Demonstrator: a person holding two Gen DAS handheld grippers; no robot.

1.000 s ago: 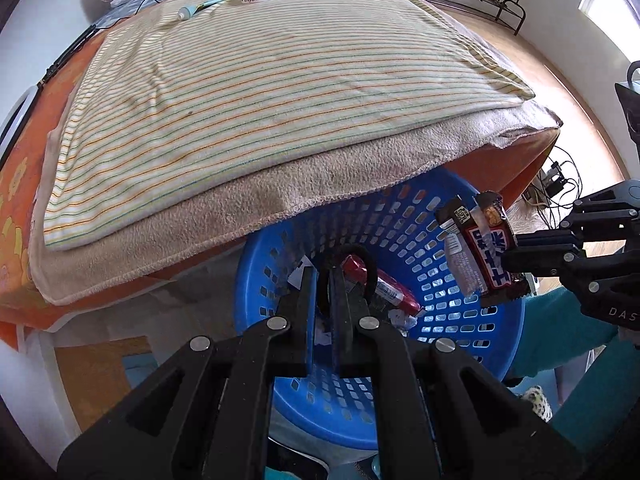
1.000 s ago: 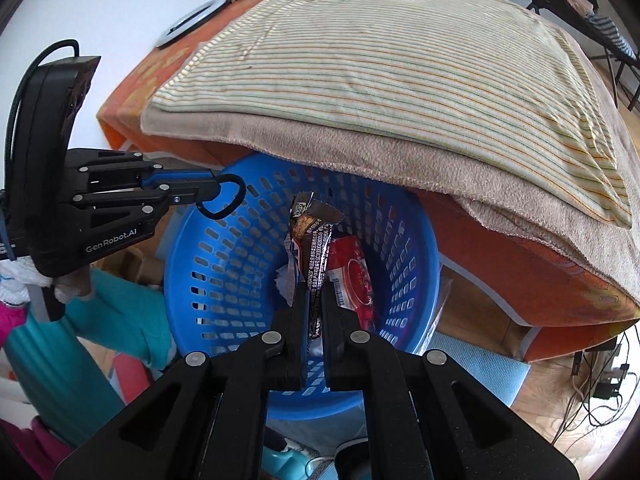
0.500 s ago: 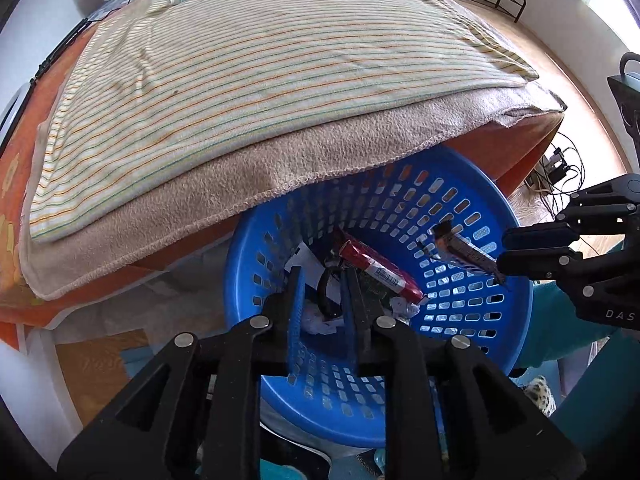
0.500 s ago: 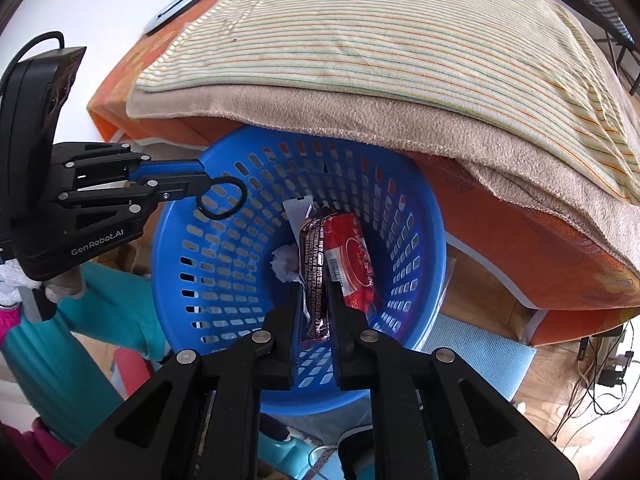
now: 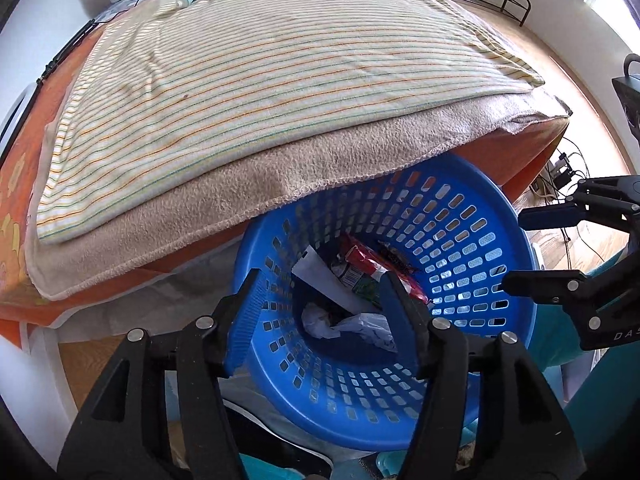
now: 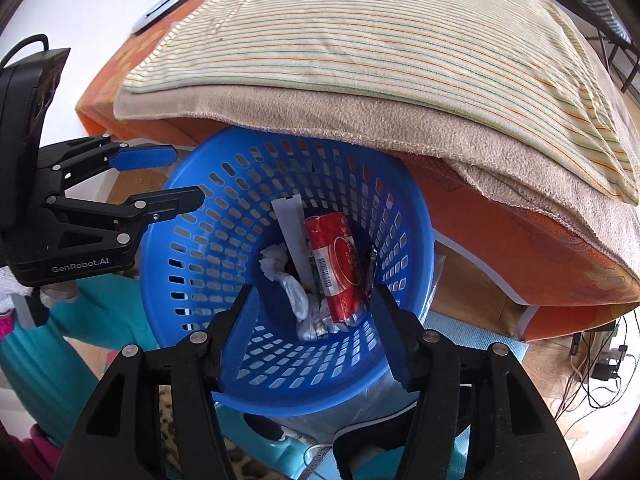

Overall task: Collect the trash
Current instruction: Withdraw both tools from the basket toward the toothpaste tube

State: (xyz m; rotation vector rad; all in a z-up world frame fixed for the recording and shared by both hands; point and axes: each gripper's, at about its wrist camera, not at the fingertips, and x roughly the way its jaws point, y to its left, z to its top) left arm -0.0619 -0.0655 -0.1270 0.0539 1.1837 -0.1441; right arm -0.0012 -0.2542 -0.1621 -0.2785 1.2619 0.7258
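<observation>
Blue perforated laundry basket (image 5: 460,240) sits partly tucked under the bed's tan blanket edge (image 5: 240,192). Inside, on its bottom: red snack wrapper (image 6: 338,260), white paper strip (image 6: 292,232), crumpled white tissue (image 6: 280,268). Left gripper (image 5: 324,320) and right gripper (image 6: 316,328) both hover over the basket's near rim, jaws spread wide, holding nothing.

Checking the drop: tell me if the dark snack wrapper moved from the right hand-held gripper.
Yes. It went down out of the right hand-held gripper, now open, into the blue basket, lying beside the red wrapper.
</observation>
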